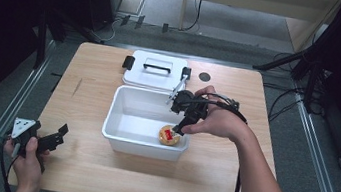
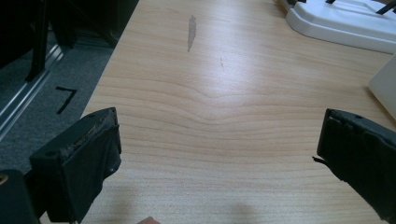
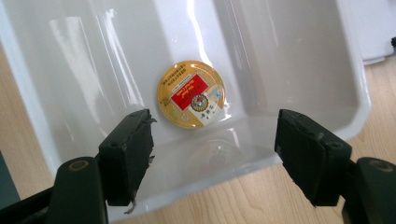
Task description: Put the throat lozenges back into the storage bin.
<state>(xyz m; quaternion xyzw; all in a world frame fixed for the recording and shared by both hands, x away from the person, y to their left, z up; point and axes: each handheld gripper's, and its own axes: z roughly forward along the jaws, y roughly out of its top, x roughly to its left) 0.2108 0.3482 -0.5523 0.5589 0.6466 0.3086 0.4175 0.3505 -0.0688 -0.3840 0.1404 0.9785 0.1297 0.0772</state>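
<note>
A round gold tin with a red label [image 1: 169, 135] [image 3: 191, 94] lies flat on the bottom of a white plastic box [image 1: 117, 105] [image 3: 79, 70], near its front right corner. My right gripper [image 1: 182, 127] [image 3: 212, 154] hovers over the box's right rim just above the tin, jaws open, nothing between them. My left gripper [image 1: 54, 137] [image 2: 219, 163] rests low at the table's front left corner, open over bare wood.
The box's white lid [image 1: 156, 71] [image 2: 341, 23] with a black handle and clips lies flat behind the box. A small dark round mark [image 1: 204, 76] sits on the wooden table [image 1: 89, 84] right of the lid. Metal rails and cables run along both table sides.
</note>
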